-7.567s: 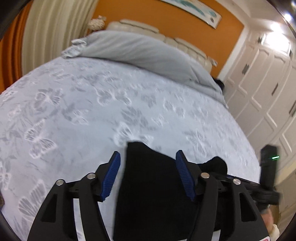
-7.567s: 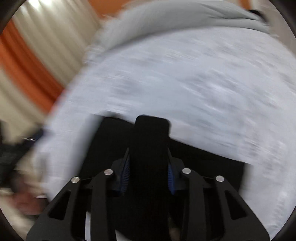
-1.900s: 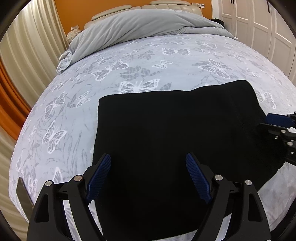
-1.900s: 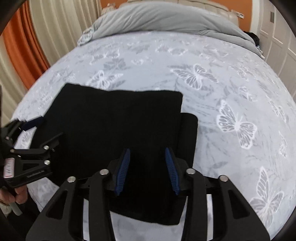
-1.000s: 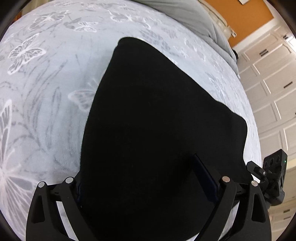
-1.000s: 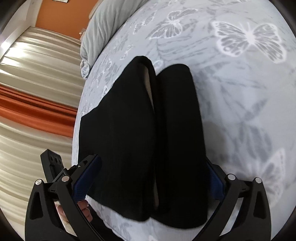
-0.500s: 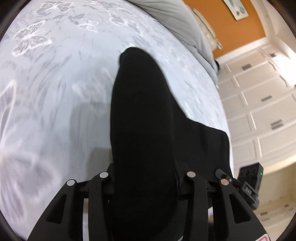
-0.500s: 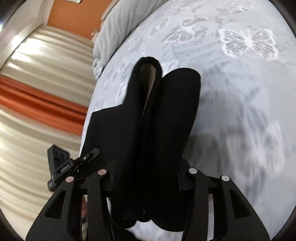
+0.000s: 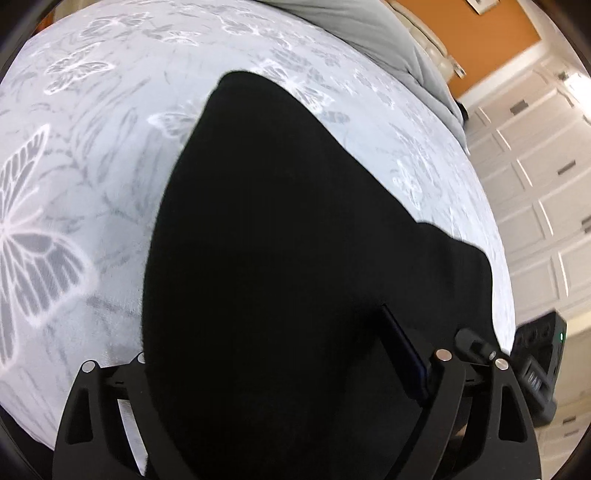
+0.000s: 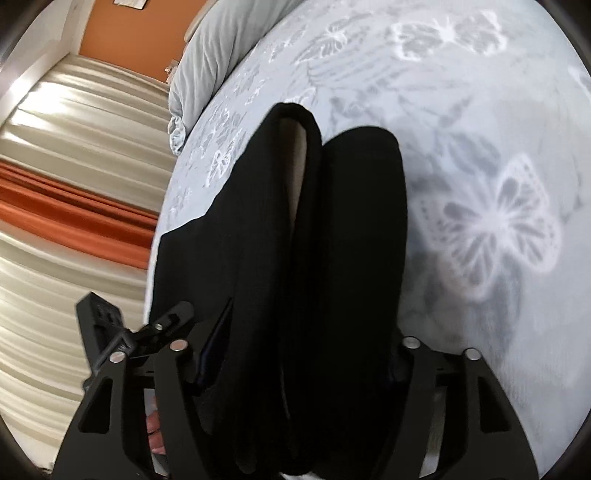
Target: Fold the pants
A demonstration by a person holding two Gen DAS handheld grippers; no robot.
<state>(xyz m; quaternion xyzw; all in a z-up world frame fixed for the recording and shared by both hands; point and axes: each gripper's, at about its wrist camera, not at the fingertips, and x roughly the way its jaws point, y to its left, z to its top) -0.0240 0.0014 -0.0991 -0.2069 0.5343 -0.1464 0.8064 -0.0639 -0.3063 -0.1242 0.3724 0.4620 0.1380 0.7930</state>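
Observation:
The black pants lie folded on the butterfly-print bed cover. My left gripper is open, its jaws wide apart around the near edge of the fold; one blue pad shows, the other is hidden by cloth. In the right wrist view the pants show two thick folded layers with a pale lining in the gap. My right gripper is open, jaws spread around that end. Each gripper shows at the edge of the other's view.
A grey duvet lies at the head of the bed. White wardrobe doors stand on the right. Cream and orange curtains hang on the left. The bed's near edge runs just under both grippers.
Half a second ago both grippers were shut on the pants' ends and lifting them. Now both have opened wide and the cloth lies flatter on the bed.

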